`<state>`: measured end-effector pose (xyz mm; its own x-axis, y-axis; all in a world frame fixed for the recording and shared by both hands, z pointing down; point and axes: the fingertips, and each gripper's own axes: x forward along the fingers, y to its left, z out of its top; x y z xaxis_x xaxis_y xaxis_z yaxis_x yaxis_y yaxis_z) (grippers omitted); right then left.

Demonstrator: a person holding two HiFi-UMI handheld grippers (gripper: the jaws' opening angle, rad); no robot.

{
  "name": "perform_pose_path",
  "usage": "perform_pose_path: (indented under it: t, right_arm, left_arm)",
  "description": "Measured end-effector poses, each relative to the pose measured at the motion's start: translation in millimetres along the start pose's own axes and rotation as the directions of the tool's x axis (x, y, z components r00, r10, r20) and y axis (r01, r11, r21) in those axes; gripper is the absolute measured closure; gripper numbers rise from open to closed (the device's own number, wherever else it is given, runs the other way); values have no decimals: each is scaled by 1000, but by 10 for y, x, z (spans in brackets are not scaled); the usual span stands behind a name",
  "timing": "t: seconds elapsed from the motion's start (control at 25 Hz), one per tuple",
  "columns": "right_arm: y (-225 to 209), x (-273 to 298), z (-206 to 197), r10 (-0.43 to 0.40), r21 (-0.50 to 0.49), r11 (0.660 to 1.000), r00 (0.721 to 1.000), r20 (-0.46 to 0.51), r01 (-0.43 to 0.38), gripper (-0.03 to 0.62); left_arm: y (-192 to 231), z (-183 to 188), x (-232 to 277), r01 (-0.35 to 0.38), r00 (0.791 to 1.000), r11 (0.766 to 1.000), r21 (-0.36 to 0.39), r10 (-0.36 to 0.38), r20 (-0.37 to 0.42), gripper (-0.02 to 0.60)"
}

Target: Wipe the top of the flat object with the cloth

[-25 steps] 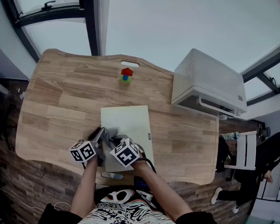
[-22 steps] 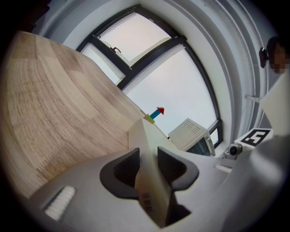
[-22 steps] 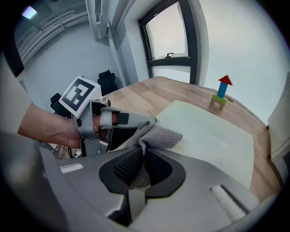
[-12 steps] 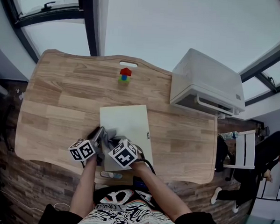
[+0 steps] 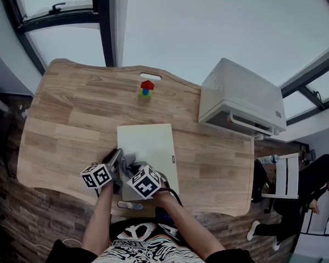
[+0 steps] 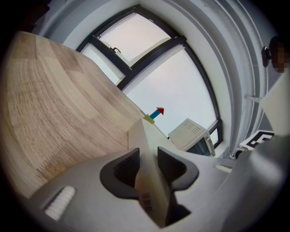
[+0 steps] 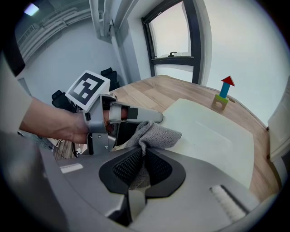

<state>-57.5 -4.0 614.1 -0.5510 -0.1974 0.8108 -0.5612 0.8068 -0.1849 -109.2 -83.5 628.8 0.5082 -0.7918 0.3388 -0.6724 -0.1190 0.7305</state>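
Head view: the wooden worktop (image 5: 72, 112) fills the middle of the frame. The flat object (image 5: 150, 146), a pale rectangular board, lies in the lower centre, close to the worktop edge nearest the person. Both grippers meet at its lower left corner.

Left gripper (image 6: 148, 159): in its own view the jaws are closed on the board's edge. The board runs edge-on between the two dark pads, and a barcode label shows on the part nearest the camera. Wood grain lies to the left of the board.

Right gripper (image 7: 142, 165): in its own view the jaws are pinched tight on the grey cloth (image 7: 156, 133). The cloth's bunched bulk pushes out ahead of the pads and sits on the board's near part, just beside the tip of the left gripper. The rest of the board stretches bare toward the right of that frame. In the head view the cloth shows as a small grey lump between the two marker cubes.

We also note:
- A small toy block tower (image 5: 147, 89), red on top with blue and green below, stands upright near the far edge, well apart from the board.
- A white boxy appliance (image 5: 243, 99) sits at the upper right of the worktop.
- Large windows lie behind it.
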Motion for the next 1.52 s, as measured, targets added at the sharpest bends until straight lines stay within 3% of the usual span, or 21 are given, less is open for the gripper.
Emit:
perform_pose_path:
  t: [0.68,1.52]
  right_arm:
    - [119,-39,-101,7,-28,1000,1000,-8,-7,574]
    - [305,-140,-333,-11,11,1000,1000,-12,11,574]
  left_arm:
    - [2,-1,0,3,1000,1000,3,-3,3,402]
    - [14,11,-2,5,1000,1000,10,-5,11,402]
